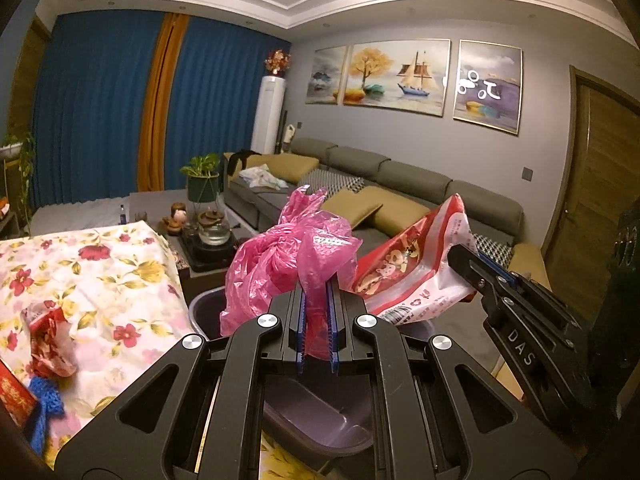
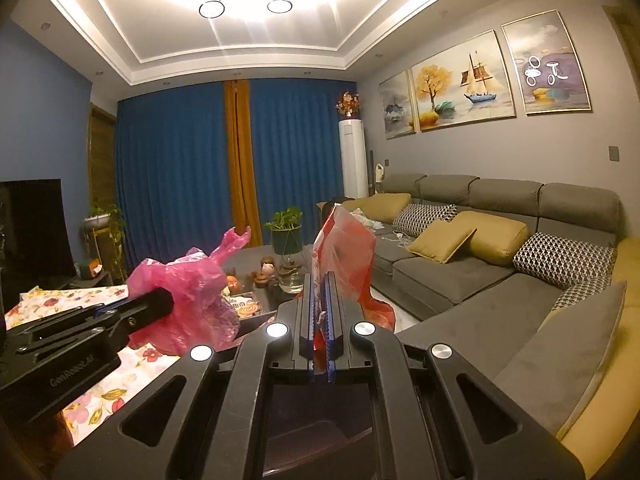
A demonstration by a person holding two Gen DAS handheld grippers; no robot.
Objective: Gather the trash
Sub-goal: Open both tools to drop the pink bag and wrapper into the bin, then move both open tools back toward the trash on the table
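Closest to our left wrist camera, our left gripper (image 1: 318,312) has its 2 blue-padded fingers pressed tight on a crumpled pink plastic bag (image 1: 280,256), which bulges up above a dark trash bin (image 1: 320,420) sitting directly beneath.

Going left to right in that view, we see a floral tablecloth (image 1: 100,276) carrying a crumpled red wrapper (image 1: 50,332) and a blue knitted scrap (image 1: 42,404) near its lower left edge. Next comes the pink bag over the bin. Further right is a red and white snack packet (image 1: 412,276), pinched at its lower edge by our right gripper (image 1: 476,276).

From our right wrist camera, the pink bag (image 2: 188,300) hangs at the left in the left gripper (image 2: 160,304), above the tablecloth (image 2: 120,380). At centre, our right gripper (image 2: 319,320) has its fingers clamped on the snack packet (image 2: 348,256), which stands upright. A grey sofa (image 2: 460,272) fills the right side.
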